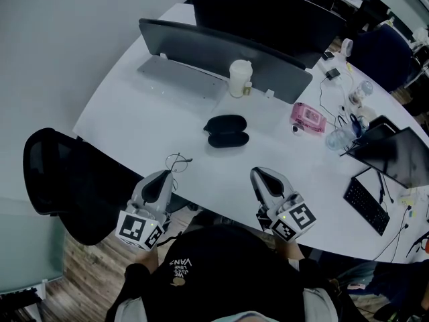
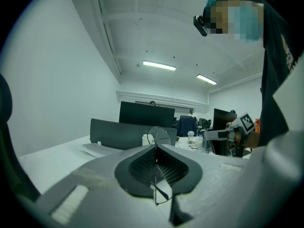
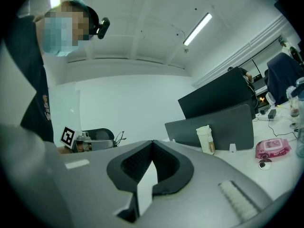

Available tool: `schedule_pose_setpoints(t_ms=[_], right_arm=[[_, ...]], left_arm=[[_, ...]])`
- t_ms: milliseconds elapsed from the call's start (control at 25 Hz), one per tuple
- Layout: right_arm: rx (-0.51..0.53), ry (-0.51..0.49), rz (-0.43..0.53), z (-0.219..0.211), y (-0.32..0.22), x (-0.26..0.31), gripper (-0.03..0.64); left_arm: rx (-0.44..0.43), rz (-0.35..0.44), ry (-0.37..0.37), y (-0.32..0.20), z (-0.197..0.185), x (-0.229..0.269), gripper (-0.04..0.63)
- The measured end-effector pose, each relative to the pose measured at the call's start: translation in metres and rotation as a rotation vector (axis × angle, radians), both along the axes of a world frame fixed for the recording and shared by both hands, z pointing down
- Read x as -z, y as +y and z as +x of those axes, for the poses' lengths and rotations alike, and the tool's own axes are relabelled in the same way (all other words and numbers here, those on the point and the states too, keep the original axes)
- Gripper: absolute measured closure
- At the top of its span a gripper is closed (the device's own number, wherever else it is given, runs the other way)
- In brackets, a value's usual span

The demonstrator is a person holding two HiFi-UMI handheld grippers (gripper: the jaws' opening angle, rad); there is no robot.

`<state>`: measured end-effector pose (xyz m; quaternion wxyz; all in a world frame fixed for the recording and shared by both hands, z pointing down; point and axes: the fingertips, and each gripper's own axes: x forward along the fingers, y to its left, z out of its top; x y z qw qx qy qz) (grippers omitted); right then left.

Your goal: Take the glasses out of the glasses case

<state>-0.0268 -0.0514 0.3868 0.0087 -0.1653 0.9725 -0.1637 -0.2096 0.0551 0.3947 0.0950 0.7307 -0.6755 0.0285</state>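
Glasses [image 1: 178,161] are pinched in my left gripper [image 1: 167,174], held up over the near edge of the white table [image 1: 134,119]. In the left gripper view the jaws are clamped together on the thin wire frame, with one round lens sticking up above the tips and another showing below them. The black glasses case [image 1: 226,131] lies open on the table, well apart from the glasses and further in toward the middle (both halves side by side, nothing I can make out inside).

My right gripper [image 1: 259,174] hovers over the near edge too, to the right of the left one, jaw tips pressed together with nothing between them.

Beyond the case there's a white lidded cup [image 1: 239,78] standing up against a dark grey panel [image 1: 221,49]. A pink wipes pack [image 1: 308,117] sits off to the right, and a black office chair [image 1: 57,180] is off the table's left side.
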Motion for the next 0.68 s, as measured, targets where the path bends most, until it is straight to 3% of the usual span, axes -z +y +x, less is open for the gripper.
schedule_pose_setpoints(t_ms=[680], right_arm=[[-0.018, 0.006, 0.003, -0.0001, 0.0049, -0.0019, 0.617]], left_arm=[[-0.026, 0.009, 0.014, -0.0020, -0.0005, -0.0019, 0.586]])
